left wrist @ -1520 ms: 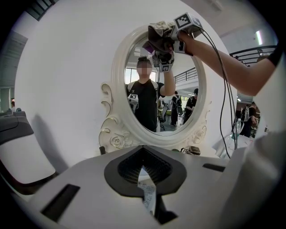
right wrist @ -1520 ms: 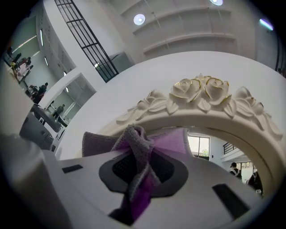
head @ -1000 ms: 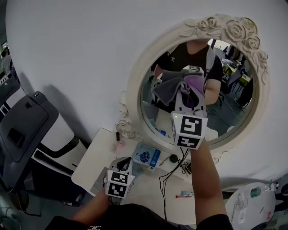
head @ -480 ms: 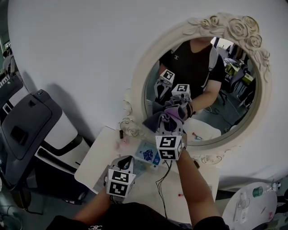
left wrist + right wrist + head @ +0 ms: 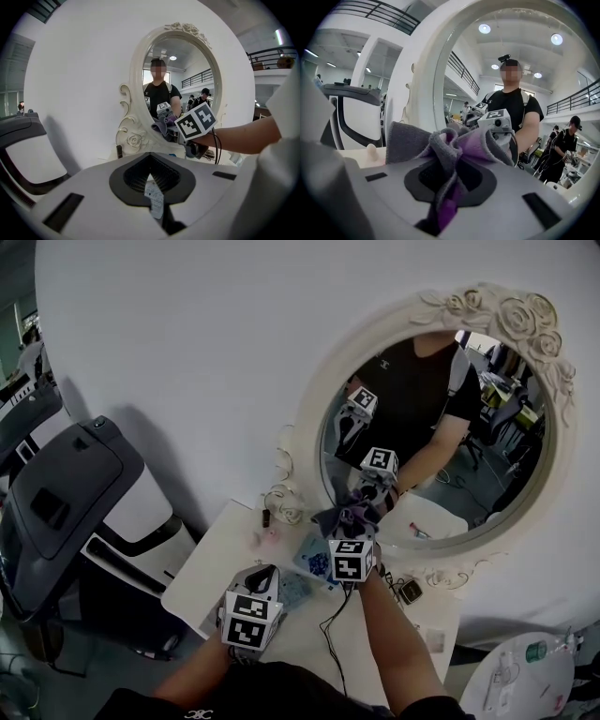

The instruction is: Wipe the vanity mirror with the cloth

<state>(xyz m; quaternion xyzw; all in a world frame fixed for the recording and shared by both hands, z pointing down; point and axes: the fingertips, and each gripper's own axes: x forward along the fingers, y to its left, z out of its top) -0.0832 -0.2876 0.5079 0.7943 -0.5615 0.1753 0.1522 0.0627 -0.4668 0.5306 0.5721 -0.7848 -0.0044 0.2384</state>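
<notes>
Right gripper (image 5: pixel 354 526), fingers grasping the cloth (image 5: pixel 339 516), sits at the mirror's (image 5: pixel 487 474) lower edge; left gripper (image 5: pixel 259 577), fingers clenched empty, lower down.

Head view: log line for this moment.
right gripper: shut on cloth | cloth: at mirror lower edge | left gripper: shut, low over table

Grey-purple cloth (image 5: pixel 457 145) in grip of right claw (image 5: pixel 447 187), close before vanity mirror (image 5: pixel 534 56)

Probably a lab hall (mezzanine railings (image 5: pixel 464 72), ceiling lights (image 5: pixel 484 28) in the mirror (image 5: pixel 487 61)).
</notes>
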